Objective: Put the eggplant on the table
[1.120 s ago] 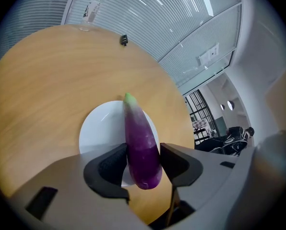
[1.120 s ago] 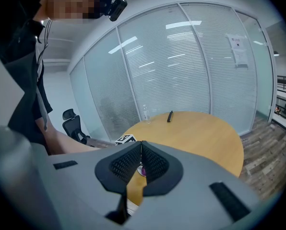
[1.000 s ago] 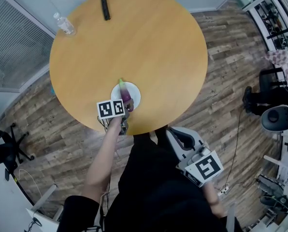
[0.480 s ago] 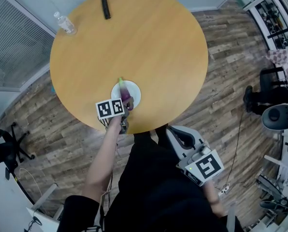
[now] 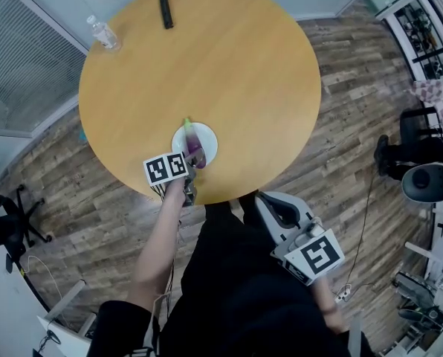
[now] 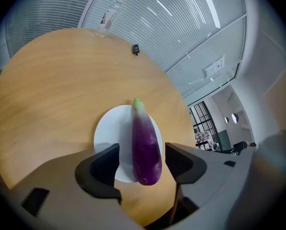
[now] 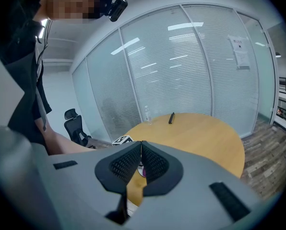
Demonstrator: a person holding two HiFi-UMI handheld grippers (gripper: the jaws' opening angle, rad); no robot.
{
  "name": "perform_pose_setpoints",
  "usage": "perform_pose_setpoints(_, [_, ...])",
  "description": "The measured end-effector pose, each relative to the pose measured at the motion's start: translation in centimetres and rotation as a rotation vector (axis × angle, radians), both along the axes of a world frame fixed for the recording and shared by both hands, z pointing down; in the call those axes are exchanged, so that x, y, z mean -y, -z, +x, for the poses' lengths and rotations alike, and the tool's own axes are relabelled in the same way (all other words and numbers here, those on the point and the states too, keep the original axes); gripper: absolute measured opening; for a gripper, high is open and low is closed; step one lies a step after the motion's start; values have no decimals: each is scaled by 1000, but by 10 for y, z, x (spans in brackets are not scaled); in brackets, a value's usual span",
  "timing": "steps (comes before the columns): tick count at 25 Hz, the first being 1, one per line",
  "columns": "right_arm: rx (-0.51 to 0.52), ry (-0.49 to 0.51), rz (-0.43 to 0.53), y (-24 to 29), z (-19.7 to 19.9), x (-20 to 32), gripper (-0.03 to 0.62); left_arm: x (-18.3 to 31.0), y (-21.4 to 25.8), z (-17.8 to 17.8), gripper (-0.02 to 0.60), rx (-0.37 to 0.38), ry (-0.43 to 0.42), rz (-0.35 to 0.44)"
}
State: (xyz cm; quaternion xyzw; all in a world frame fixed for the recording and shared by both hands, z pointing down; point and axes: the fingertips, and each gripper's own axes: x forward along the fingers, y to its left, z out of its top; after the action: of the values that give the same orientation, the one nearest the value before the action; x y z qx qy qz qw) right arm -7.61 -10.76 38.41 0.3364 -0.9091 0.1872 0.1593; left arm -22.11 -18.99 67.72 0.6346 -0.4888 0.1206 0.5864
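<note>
Left gripper [image 6: 142, 153]: jaws apart and just been opening, pads clear of the eggplant [image 6: 144, 128], which lies lengthwise between them on the plate [image 6: 107, 133]. Reads as pre-grasp. Centre on the fat end and close gently, since the glossy tapered skin could squirt out. Plate is white, round and slick. Table [image 6: 47, 90] beyond is flat, wood-tone. Right gripper [image 7: 141, 164]: jaws together, empty.

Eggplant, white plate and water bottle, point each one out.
eggplant [image 6: 145, 147], left gripper view, middle of its purple body
white plate [image 6: 112, 128], left gripper view, bare left part
water bottle [image 5: 105, 37], head view, its clear body
</note>
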Motion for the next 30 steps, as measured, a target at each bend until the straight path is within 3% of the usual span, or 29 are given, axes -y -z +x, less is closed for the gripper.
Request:
perform_pose_setpoints(13, [44, 53, 28, 0, -19, -3, 17, -10, 52, -1, 284, -104, 17, 121])
perform_pose_setpoints(19, [4, 89, 48, -5, -17, 9, 17, -19, 87, -5, 213, -162, 23, 210])
perform_pose_setpoints(22, [-5, 86, 45, -9, -19, 17, 17, -23, 109, -14, 97, -188, 44, 293])
perform_pose_setpoints(30, [-8, 130, 33, -20, -31, 33, 16, -44, 144, -36, 13, -181, 126, 417])
